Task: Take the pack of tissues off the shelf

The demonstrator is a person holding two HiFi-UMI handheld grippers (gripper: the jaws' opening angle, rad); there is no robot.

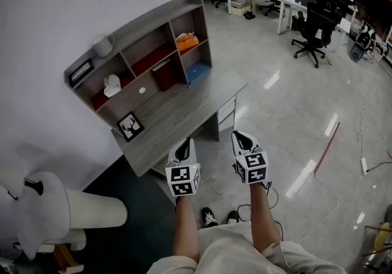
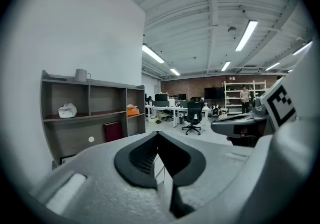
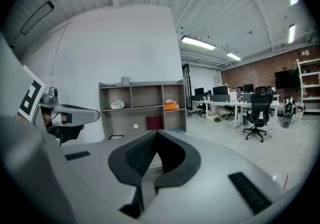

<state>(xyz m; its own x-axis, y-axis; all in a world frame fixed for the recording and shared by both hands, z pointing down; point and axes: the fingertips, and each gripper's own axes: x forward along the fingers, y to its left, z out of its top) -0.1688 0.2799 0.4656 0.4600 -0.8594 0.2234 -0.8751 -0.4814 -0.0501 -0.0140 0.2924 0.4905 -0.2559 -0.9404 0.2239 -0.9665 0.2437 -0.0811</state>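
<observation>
Left hand-held gripper (image 2: 158, 134) has its jaws pressed together with nothing between them, as the left gripper view shows. In the head view it sits at lower centre (image 1: 185, 144), above the near edge of the grey bench (image 1: 184, 113) and touching nothing. The right hand-held gripper (image 3: 156, 133) is also fully closed and empty. In the head view it is just to the right of the other (image 1: 242, 138), off the bench's corner and over the floor.

The pack of tissues (image 1: 187, 40) is orange with a pale top. It lies in an upper compartment at the right end of the shelf (image 1: 141, 27), which stands on the bench against the white wall, well apart from both hand-held grippers. It also shows in the left gripper view (image 2: 132, 110) and the right gripper view (image 3: 171, 104). A white lumpy object (image 1: 111, 85) occupies a compartment nearer the shelf's left end, and a mug (image 1: 103, 45) stands on top.
</observation>
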